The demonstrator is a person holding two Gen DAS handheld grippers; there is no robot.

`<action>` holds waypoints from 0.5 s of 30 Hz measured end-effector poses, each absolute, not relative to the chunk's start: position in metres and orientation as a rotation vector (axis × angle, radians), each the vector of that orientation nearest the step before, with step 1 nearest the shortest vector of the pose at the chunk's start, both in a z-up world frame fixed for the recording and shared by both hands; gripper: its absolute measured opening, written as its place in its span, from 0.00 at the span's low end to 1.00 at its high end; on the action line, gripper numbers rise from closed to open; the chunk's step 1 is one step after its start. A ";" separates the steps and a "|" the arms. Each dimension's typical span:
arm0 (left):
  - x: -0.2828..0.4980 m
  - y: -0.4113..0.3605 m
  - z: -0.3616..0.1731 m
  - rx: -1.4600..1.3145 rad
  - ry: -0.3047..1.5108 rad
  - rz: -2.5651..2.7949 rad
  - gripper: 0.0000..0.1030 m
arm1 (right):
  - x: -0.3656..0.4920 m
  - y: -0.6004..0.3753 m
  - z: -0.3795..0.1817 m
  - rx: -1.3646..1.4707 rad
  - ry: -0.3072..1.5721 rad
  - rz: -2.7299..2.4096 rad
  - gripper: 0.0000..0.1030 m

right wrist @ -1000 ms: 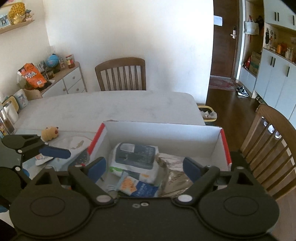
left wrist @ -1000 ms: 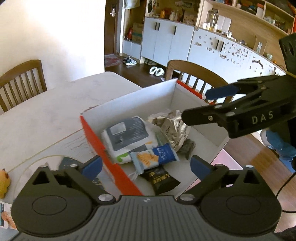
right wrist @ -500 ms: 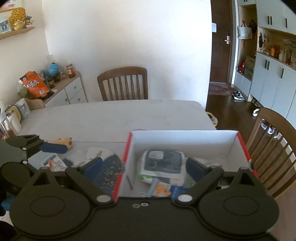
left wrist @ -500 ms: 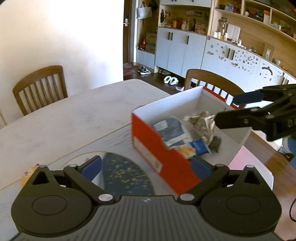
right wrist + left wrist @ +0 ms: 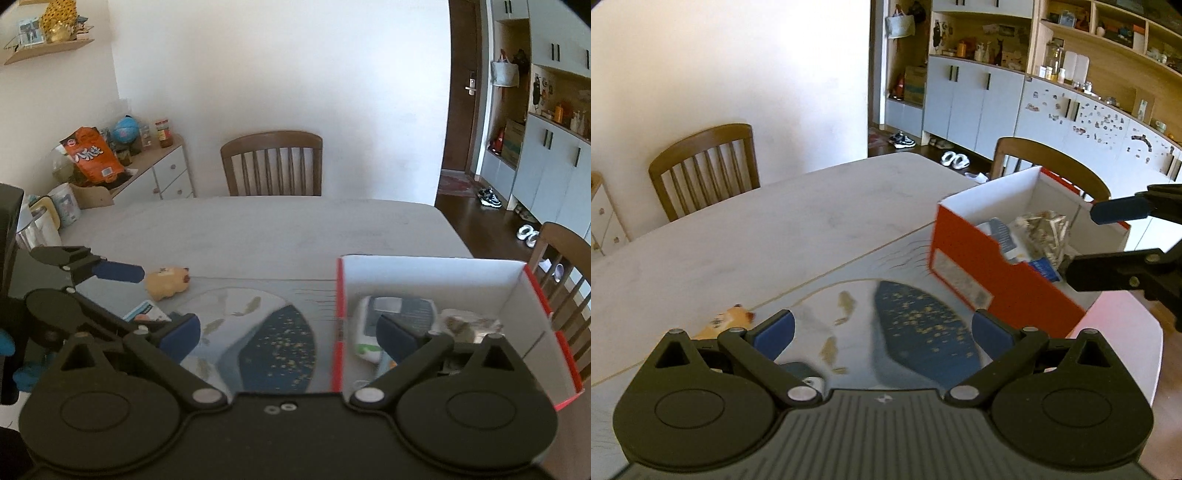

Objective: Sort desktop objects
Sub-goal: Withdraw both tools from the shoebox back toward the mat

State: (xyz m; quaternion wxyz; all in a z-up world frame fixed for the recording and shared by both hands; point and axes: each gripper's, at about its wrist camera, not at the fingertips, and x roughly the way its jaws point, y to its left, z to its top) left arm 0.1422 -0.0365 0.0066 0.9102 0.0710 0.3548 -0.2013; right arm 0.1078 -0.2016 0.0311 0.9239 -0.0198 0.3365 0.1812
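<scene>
Plush toy (image 5: 168,286) lying left of centre on the counter (image 5: 258,229), just beside left tool (image 5: 122,272), nearer than right tool (image 5: 290,332); both tools released, empty.

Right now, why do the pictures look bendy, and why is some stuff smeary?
Both views use fisheye lenses, so the table edge and cupboards curve. In the left wrist view the mat and small plush toy look smeared by motion blur; the chair stays sharper. In the right wrist view the box interior looks soft, the wall bright.
</scene>
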 end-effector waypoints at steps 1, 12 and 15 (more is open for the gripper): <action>0.143 -0.032 0.006 0.148 0.729 -0.411 1.00 | 0.107 -0.198 0.031 -0.041 0.692 0.373 0.99; 0.164 0.022 -0.001 0.139 0.700 -0.341 1.00 | 0.105 -0.147 0.019 -0.109 0.701 0.405 0.99; 0.170 0.035 -0.001 0.150 0.680 -0.311 1.00 | 0.105 -0.133 0.013 -0.120 0.699 0.415 0.99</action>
